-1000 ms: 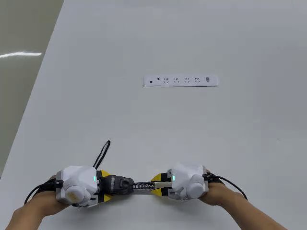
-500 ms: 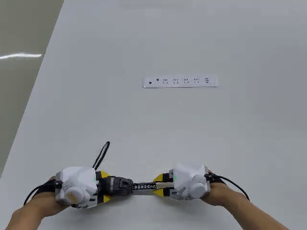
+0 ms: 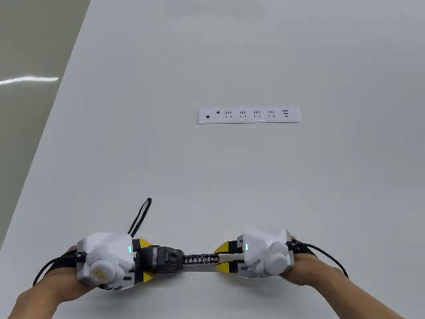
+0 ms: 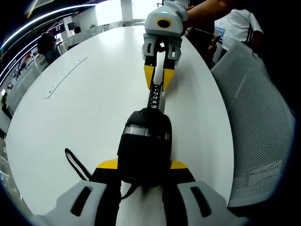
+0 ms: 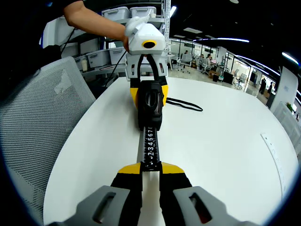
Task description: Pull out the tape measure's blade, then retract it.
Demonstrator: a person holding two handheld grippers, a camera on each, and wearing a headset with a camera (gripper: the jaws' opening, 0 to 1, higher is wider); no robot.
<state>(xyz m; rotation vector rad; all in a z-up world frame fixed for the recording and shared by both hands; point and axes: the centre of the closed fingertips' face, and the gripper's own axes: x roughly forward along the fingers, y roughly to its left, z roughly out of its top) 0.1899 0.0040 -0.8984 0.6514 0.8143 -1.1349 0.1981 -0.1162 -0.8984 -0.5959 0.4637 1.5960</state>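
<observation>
White table [image 3: 265, 186] carries a power strip [image 3: 249, 115] mid-surface; the tape measure [image 3: 161, 258] lies at its near edge. Left gripper view: left gripper [image 4: 143, 165] clamps it. Right gripper view: right gripper [image 5: 150, 168] pinches the drawn blade [image 5: 150, 143].

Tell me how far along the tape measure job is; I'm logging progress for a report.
Done: the left gripper clamps the tape measure case, and the right gripper pinches the blade at its tip. In hand: a short stretch of blade is out between them. Left: any further pull, then the whole retraction.
</observation>
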